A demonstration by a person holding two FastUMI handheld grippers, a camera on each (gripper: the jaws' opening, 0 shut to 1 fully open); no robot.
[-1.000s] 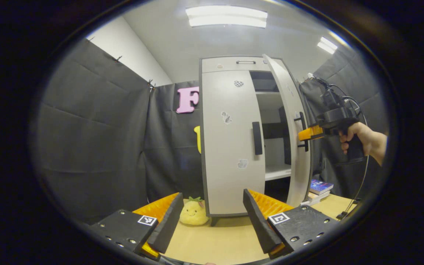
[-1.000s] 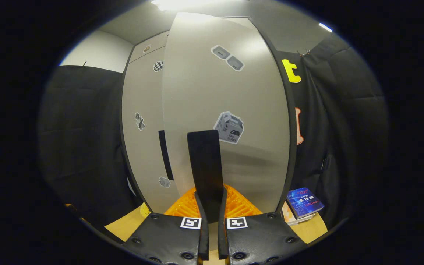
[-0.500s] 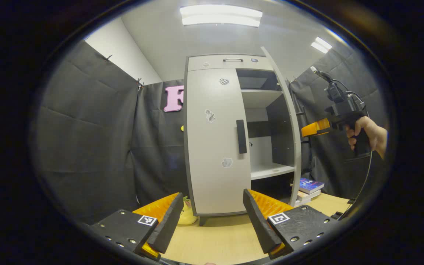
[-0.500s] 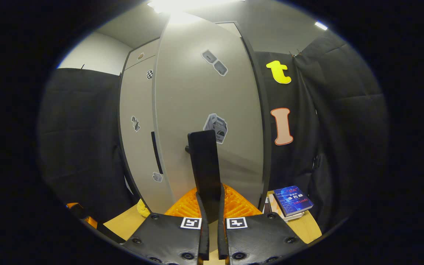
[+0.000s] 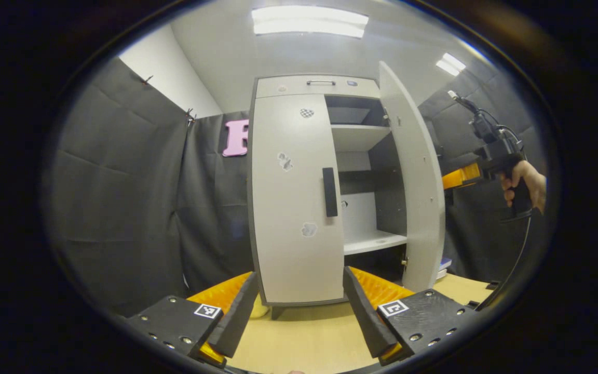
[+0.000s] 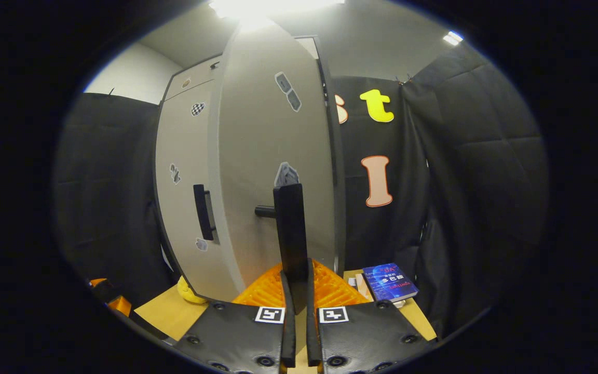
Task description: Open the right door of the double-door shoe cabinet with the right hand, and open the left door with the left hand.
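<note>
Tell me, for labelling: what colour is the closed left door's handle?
Black vertical bar handle, clearest in the left gripper view.

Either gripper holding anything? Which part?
Right gripper clamps the right door by its handle. Left gripper is open, holding nothing.

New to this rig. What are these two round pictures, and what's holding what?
No robot arm: a person holds a two-finger gripper in each hand, each carrying a fisheye camera. The left gripper view shows the left gripper open and empty before the shoe cabinet, facing the closed left door. The right door is swung wide. In the right gripper view, the right gripper is shut on the right door's handle. A book lies on the wooden table.
</note>
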